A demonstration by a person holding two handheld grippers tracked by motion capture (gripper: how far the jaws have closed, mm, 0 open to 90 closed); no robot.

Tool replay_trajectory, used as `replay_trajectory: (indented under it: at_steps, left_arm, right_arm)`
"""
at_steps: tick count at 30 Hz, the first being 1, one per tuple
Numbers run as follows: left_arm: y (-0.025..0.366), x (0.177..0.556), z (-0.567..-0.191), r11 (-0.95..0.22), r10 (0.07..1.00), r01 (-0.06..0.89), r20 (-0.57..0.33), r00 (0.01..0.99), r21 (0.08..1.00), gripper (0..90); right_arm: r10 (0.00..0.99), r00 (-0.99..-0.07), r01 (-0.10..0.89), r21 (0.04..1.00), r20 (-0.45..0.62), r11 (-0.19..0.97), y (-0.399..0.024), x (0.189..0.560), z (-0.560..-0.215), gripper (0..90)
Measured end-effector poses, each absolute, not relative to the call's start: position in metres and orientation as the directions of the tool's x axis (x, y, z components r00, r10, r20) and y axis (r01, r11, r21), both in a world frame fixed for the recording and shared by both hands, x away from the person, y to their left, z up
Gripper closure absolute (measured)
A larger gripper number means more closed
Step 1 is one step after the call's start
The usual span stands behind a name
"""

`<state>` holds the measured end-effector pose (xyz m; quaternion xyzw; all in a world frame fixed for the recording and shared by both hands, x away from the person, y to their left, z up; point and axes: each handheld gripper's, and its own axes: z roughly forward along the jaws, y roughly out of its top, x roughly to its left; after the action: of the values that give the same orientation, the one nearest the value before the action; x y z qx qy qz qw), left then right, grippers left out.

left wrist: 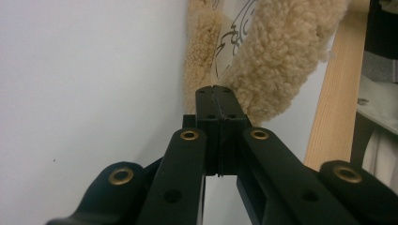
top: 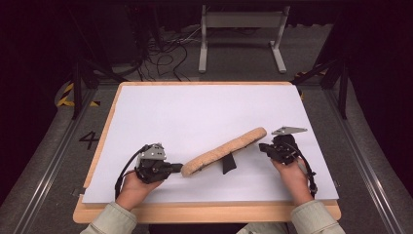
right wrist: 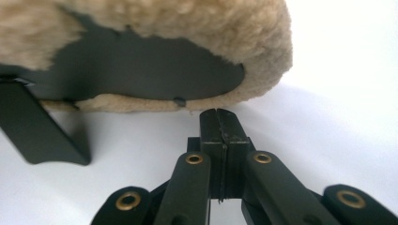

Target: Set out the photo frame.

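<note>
High view: fleece pad (top: pixel 225 151) on a black stand (top: pixel 228 165), near the table's (top: pixel 204 105) front edge, tilted, right end raised. Left gripper (top: pixel 179 168) at its low left end, jaws pressed together, tips touching fleece, nothing between them. Right gripper (top: pixel 262 146) just beside the raised end, jaws likewise together, empty.
</note>
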<state>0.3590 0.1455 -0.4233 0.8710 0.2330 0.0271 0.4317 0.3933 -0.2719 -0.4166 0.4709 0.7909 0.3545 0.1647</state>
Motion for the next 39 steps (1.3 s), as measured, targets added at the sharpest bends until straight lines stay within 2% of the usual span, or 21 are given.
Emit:
replay_trajectory:
  at_steps: [19, 27, 34, 36, 39]
  left_arm:
    - [0.110, 0.337, -0.420, -0.619, 0.199, 0.265, -0.179, 0.964, 0.740, 90.0]
    - [0.094, 0.330, -0.421, -0.631, 0.162, 0.232, -0.167, 0.973, 0.740, 90.0]
    - [0.107, 0.327, -0.414, -0.628, 0.128, 0.209, -0.165, 0.978, 0.750, 90.0]
    - [0.114, 0.322, -0.406, -0.594, 0.017, 0.161, -0.188, 0.982, 0.788, 90.0]
    - [0.107, 0.317, -0.404, -0.610, -0.022, 0.125, -0.174, 0.984, 0.783, 90.0]
  right_arm:
    - [0.865, -0.498, 0.620, 0.725, 0.069, 0.300, -0.285, 0.379, -0.408, 90.0]
    - [0.859, -0.507, 0.614, 0.729, 0.069, 0.304, -0.282, 0.376, -0.405, 90.0]
    - [0.856, -0.514, 0.607, 0.732, 0.063, 0.311, -0.283, 0.373, -0.403, 90.0]
    - [0.857, -0.511, 0.609, 0.732, 0.067, 0.305, -0.284, 0.372, -0.403, 90.0]
    - [0.857, -0.511, 0.611, 0.731, 0.071, 0.304, -0.285, 0.372, -0.403, 90.0]
